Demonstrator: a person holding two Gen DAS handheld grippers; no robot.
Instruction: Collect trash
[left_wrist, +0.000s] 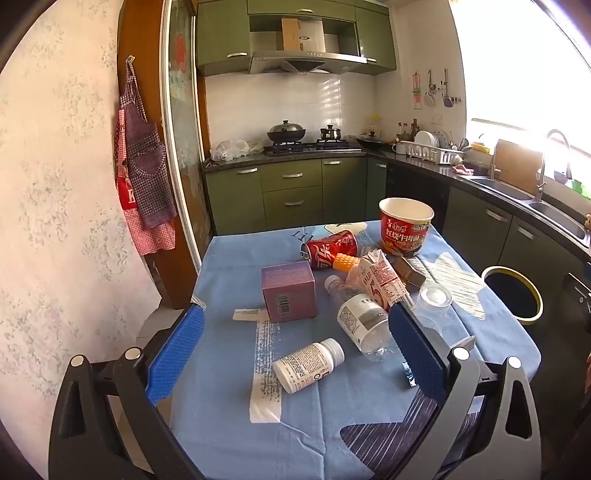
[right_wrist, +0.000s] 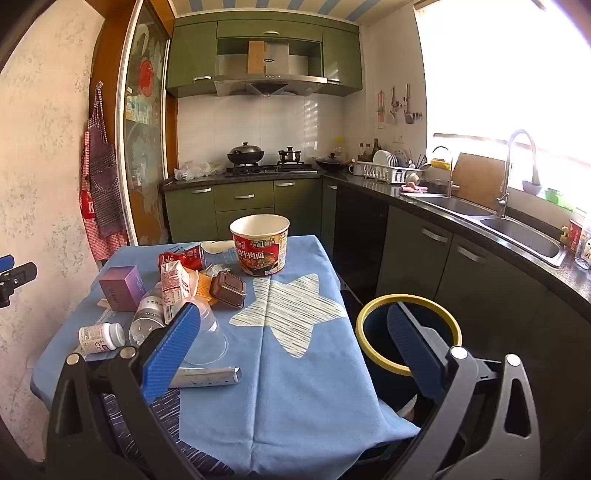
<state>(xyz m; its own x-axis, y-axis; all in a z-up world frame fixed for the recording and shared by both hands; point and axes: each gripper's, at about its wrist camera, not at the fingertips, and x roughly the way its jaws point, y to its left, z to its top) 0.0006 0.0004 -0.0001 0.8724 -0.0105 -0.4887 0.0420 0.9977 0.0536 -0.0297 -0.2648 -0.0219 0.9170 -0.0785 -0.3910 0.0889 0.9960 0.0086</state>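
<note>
Trash lies on a blue-clothed table (left_wrist: 229, 266): a white pill bottle (left_wrist: 308, 365), a clear water bottle (left_wrist: 360, 321), a purple box (left_wrist: 290, 293), a red cola can (left_wrist: 330, 249), a milk carton (left_wrist: 384, 282), a clear cup (left_wrist: 434, 301) and a red noodle bowl (left_wrist: 404, 225). A yellow-rimmed bin (right_wrist: 408, 332) stands right of the table. My left gripper (left_wrist: 295, 350) is open above the pill bottle. My right gripper (right_wrist: 291, 339) is open and empty over the table's right part, its right finger in front of the bin.
A brown plastic tray (right_wrist: 229, 290) and a silver wrapper (right_wrist: 207, 376) also lie on the cloth. Green cabinets, a stove (left_wrist: 306, 146) and a sink counter (right_wrist: 491, 221) ring the room. Aprons (left_wrist: 144, 166) hang on the left wall.
</note>
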